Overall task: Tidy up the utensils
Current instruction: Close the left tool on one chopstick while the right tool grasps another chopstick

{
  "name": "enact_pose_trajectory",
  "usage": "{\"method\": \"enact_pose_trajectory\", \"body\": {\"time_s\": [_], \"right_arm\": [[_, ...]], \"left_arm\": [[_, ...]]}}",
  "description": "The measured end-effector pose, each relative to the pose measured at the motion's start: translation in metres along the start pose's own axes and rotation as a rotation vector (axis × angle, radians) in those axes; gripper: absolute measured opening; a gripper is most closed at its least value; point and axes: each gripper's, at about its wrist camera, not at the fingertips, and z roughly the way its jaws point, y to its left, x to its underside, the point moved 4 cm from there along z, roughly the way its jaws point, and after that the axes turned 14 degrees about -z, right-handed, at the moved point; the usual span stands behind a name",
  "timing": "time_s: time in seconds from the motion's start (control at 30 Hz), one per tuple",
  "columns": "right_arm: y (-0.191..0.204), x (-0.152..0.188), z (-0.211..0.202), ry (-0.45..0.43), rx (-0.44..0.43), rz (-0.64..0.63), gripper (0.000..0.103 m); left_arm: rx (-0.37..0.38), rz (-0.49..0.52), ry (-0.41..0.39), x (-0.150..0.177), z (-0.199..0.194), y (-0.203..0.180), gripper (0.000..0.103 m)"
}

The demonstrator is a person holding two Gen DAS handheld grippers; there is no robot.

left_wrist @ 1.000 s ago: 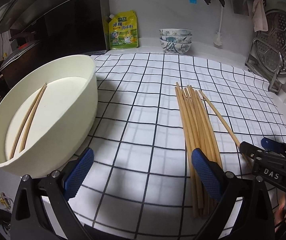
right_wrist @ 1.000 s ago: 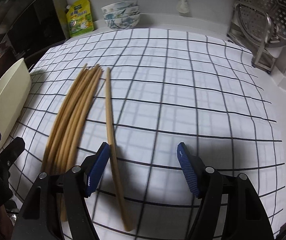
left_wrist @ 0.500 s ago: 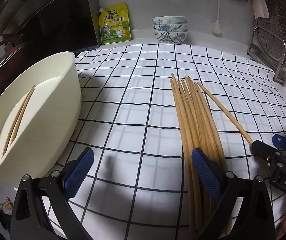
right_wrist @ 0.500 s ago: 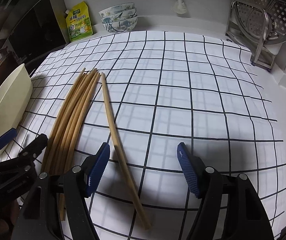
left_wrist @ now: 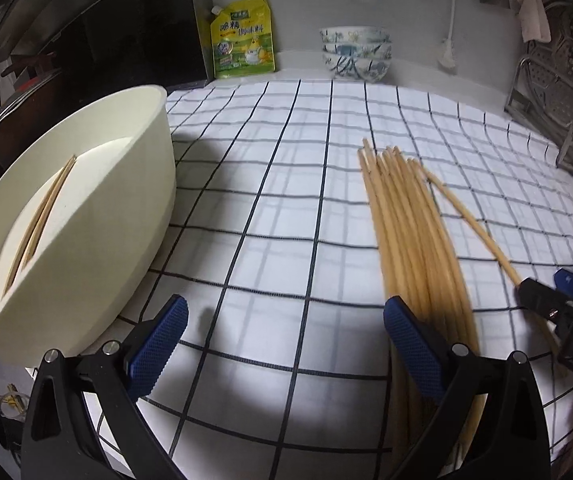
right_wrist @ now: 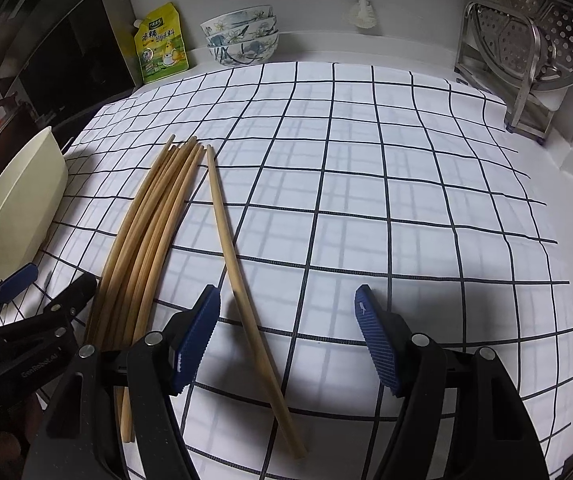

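My left gripper: black frame, blue cross-hatched pads. My right gripper: the same black and blue. Tablecloth: white, dark grid lines. Chopstick bundle: pale tan wood; lone chopstick alike. Tub: cream, holding two tan chopsticks. Seasoning pouch: yellow and green. Stacked bowls: white, blue pattern, seemingly floral. Steamer rack: silver metal, perforated.

Dim, bluish light; soft shadows pool near the lens, edges bend and darken, chopsticks perhaps motion-blurred.
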Motion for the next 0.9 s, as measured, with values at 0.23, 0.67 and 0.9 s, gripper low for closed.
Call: {"method": "enact_pose_trajectory", "body": {"time_s": [0.23,0.67,0.9], "right_arm": [[0.000,0.001,0.000,0.000,-0.003,0.001,0.067],[0.007,-0.002,0.003,-0.010,0.025,-0.032,0.066],[0.027,-0.005,0.006,-0.029,0.053,-0.127,0.040]], "left_arm": [[0.001,0.023,0.016,0.005,0.005,-0.005,0.097],[-0.039,0.022,0.036,-0.002,0.014,-0.003,0.096],[0.028,0.032,0.061,-0.007,0.016,-0.015,0.062]]}}
